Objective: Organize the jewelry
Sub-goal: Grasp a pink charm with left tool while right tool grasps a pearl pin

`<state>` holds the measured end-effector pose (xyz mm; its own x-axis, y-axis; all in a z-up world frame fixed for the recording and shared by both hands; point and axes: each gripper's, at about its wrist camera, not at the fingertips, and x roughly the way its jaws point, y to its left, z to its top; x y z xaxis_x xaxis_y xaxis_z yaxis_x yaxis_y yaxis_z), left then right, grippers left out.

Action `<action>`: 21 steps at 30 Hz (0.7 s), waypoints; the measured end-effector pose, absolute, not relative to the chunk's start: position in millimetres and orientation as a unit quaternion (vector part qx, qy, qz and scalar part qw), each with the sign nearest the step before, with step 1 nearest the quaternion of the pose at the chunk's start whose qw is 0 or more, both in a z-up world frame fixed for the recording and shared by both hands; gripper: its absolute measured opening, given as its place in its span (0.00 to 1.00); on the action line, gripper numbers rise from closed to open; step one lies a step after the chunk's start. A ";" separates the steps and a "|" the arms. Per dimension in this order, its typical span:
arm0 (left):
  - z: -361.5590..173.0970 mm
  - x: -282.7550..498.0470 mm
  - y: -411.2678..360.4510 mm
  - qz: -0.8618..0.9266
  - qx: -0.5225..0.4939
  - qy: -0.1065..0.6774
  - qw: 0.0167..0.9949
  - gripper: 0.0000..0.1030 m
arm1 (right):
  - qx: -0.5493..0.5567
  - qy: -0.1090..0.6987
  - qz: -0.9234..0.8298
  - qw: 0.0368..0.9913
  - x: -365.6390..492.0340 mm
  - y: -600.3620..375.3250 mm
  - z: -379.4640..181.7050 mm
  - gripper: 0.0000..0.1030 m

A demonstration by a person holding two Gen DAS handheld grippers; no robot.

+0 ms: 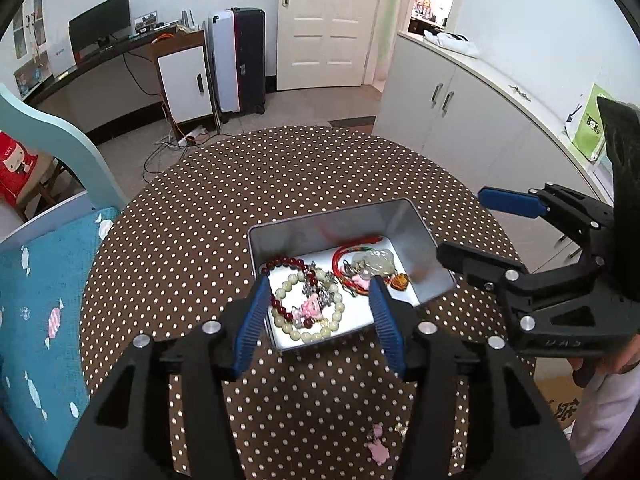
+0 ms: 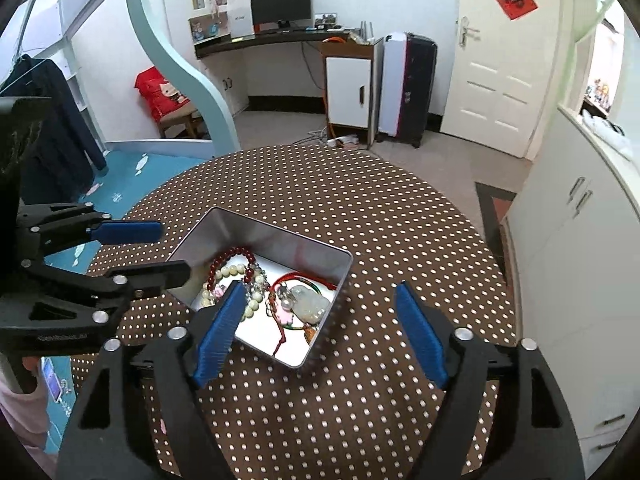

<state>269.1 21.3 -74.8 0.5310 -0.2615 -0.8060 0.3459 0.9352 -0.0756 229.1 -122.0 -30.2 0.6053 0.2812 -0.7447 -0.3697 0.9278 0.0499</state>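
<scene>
While the left gripper fills the bottom of the left wrist view, its blue pads stand apart with nothing gripped, framing the near half of a silver tin at frame centre. The tin sits on a round table covered in brown cloth with white dots. Inside it, toward the left, lie a pale bead bracelet and a dark red bead bracelet; toward the right lie a red cord and a pale carved pendant. A small pink charm lies on the cloth at the bottom of the frame, outside the tin. The right gripper comes in from the right edge, jaws apart and empty.

In the right wrist view, the right gripper spreads wide at the bottom, holding nothing, with the tin at centre, nearer its left pad. The left gripper enters from the left edge, parted, its lower finger at the tin's left corner.
</scene>
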 end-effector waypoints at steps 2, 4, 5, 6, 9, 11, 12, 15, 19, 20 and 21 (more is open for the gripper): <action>-73.3 259.6 23.5 -0.171 0.045 0.450 0.875 0.60 | -0.053 0.402 0.174 0.898 220.0 -125.1 -28.9 0.80; -73.4 246.9 26.5 -0.166 0.043 0.449 0.877 0.63 | -0.053 0.398 0.162 0.902 209.0 -128.9 -29.2 0.86; -74.1 241.4 27.5 -0.165 0.042 0.450 0.877 0.64 | -0.052 0.397 0.157 0.903 204.6 -129.3 -29.4 0.88; -75.3 236.9 27.9 -0.165 0.041 0.452 0.876 0.65 | -0.050 0.397 0.154 0.903 198.5 -131.2 -30.5 0.88; -79.8 220.8 31.2 -0.162 0.040 0.456 0.874 0.70 | -0.045 0.402 0.145 0.903 184.0 -133.5 -35.1 0.89; -86.1 208.1 33.2 -0.160 0.036 0.463 0.871 0.75 | -0.048 0.404 0.134 0.903 174.8 -134.4 -40.0 0.93; -88.8 203.5 33.7 -0.161 0.033 0.466 0.869 0.77 | -0.048 0.406 0.130 0.903 170.4 -135.0 -43.4 0.93; -101.3 190.5 33.0 -0.163 0.030 0.481 0.861 0.79 | -0.038 0.419 0.125 0.898 159.3 -135.8 -54.7 0.93; -121.7 176.4 29.4 -0.162 0.035 0.500 0.850 0.79 | -0.033 0.436 0.121 0.891 148.3 -135.3 -68.7 0.93; -128.2 171.9 27.4 -0.164 0.039 0.507 0.846 0.79 | -0.031 0.440 0.121 0.889 145.7 -135.3 -72.7 0.93; -132.2 169.5 27.1 -0.165 0.039 0.510 0.843 0.79 | -0.029 0.444 0.119 0.888 143.8 -135.3 -76.2 0.93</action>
<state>169.5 27.1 -132.2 0.4254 -0.2382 -0.8731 0.3186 0.9424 -0.1019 143.8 -135.3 -76.2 0.5779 0.1857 -0.7947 -0.2379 0.9698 0.0536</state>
